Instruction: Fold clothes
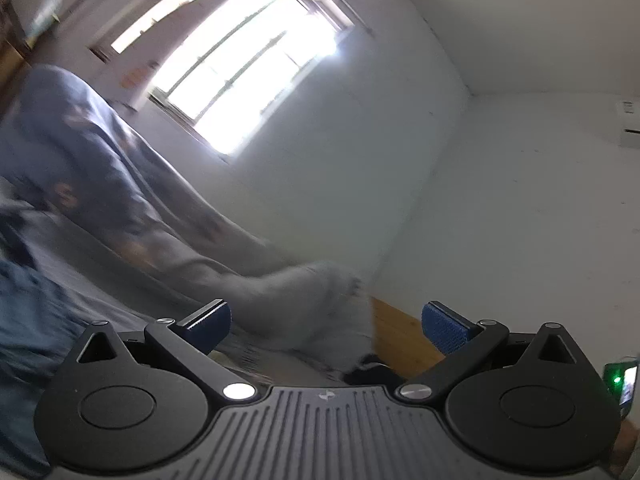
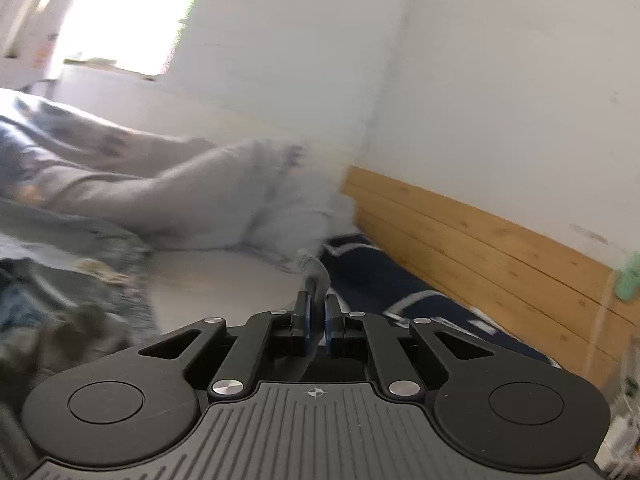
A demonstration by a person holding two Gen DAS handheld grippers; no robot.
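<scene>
In the right wrist view my right gripper (image 2: 317, 316) is shut on a narrow strip of grey cloth (image 2: 314, 276) that sticks up between the blue pads. The rest of that cloth is hidden under the gripper. A navy garment with white stripes (image 2: 400, 292) lies just beyond on the bed. Crumpled blue-grey clothes (image 2: 60, 300) lie at the left. In the left wrist view my left gripper (image 1: 326, 328) stands wide open with nothing between its fingers. It points over the bed toward the wall. A blue garment (image 1: 28, 312) is blurred at its left.
A bunched grey duvet (image 2: 180, 188) lies across the bed (image 2: 224, 280), also seen as the duvet (image 1: 160, 208) in the left wrist view. A wooden headboard (image 2: 480, 248) runs along the white wall at right. A bright window (image 1: 248, 68) is behind.
</scene>
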